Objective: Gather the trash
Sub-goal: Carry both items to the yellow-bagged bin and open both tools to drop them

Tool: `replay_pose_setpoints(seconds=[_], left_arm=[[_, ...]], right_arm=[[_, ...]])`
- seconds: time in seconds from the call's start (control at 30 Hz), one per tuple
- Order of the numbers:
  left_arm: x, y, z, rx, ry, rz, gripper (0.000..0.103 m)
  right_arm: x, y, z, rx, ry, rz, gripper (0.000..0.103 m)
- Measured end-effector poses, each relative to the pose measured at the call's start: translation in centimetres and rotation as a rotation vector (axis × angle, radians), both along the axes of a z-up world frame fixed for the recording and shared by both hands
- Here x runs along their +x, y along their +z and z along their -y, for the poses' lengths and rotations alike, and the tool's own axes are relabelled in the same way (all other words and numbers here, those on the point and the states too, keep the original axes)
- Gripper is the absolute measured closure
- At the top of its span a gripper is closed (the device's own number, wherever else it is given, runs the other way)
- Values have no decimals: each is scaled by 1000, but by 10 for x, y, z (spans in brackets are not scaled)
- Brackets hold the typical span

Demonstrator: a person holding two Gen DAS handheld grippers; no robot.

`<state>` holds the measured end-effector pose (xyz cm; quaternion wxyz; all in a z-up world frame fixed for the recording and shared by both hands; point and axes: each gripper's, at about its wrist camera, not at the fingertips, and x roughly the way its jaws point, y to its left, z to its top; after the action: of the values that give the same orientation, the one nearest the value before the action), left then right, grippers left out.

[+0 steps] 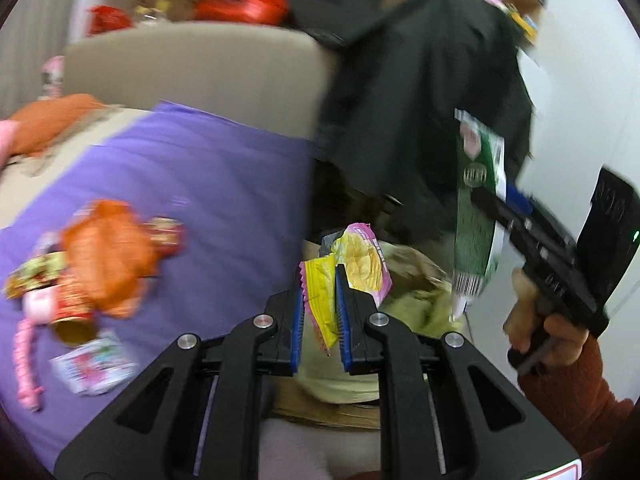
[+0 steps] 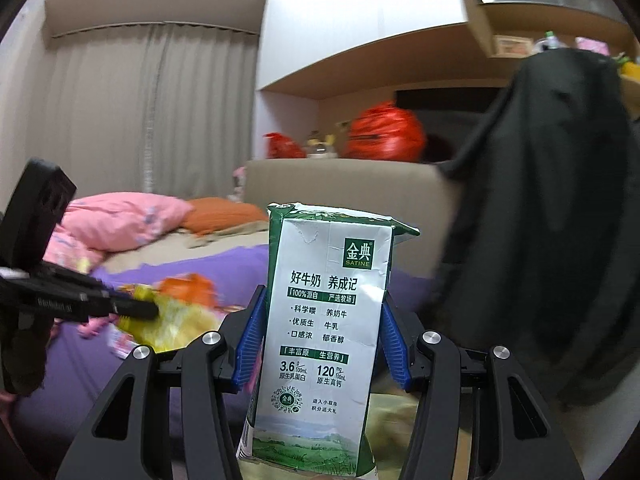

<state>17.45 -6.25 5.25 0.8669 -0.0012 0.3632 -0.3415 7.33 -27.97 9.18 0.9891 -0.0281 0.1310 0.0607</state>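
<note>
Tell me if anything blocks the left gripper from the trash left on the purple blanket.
Nothing visible stands between them, but the left gripper is already shut on a yellow wrapper and a pink snack bag. The orange wrapper and other litter lie open on the purple blanket.

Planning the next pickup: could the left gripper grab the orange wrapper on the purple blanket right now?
Probably not: the left gripper is shut on a yellow wrapper, so its jaws are occupied. The orange wrapper itself lies uncovered on the purple blanket.
</note>
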Motion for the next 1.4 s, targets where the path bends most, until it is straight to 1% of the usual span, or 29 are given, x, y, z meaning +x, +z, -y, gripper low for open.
replay_pose_setpoints(seconds=[0.03, 0.07, 0.13, 0.2, 0.23, 0.27, 0.3, 0.37, 0.43, 0.47, 0.57, 0.67, 0.77, 0.83, 0.97, 1.13, 1.23, 1.33, 1.4], left_arm=[[3, -8, 22, 13, -36, -12, 89], [5, -12, 32, 18, -55, -23, 89], [13, -31, 64, 35, -116, -76, 89], [19, -55, 94, 99, -175, -121, 89], [18, -64, 101, 130, -190, -132, 89], [18, -74, 108, 169, -208, -144, 89], [16, -88, 114, 224, -237, -158, 89], [8, -103, 115, 306, -251, -138, 90], [5, -111, 109, 346, -255, -127, 90], [3, -113, 106, 352, -252, -129, 90], [6, -116, 93, 341, -240, -143, 90], [5, -113, 90, 317, -237, -152, 90], [12, -112, 93, 266, -231, -176, 90], [19, -111, 93, 235, -215, -191, 90], [28, -111, 104, 206, -201, -211, 90], [34, -120, 119, 232, -196, -217, 90], [33, -121, 120, 225, -203, -228, 90], [36, -119, 118, 177, -207, -249, 90], [40, -116, 116, 124, -207, -269, 84]], right_arm=[[-2, 0, 9, 1, -17, 1, 53], [-4, -1, 21, 9, -39, 1, 53], [-5, -6, 39, 32, -62, -4, 53], [-3, -13, 53, 60, -80, -14, 53], [0, -15, 55, 68, -82, -17, 53], [3, -21, 58, 78, -79, -21, 53], [6, -25, 58, 84, -74, -24, 53], [12, -33, 57, 92, -54, -27, 53], [19, -42, 57, 106, -26, -37, 53], [25, -50, 55, 120, -5, -55, 53], [39, -72, 50, 147, 25, -131, 53], [45, -96, 43, 121, 31, -208, 53], [42, -110, 44, 113, 19, -250, 53], [38, -116, 46, 105, 3, -261, 53], [24, -127, 51, 85, -24, -285, 53], [14, -133, 56, 100, -52, -304, 53], [6, -133, 59, 104, -64, -301, 53], [0, -135, 58, 94, -61, -302, 53], [-2, -135, 59, 100, -56, -301, 53]])
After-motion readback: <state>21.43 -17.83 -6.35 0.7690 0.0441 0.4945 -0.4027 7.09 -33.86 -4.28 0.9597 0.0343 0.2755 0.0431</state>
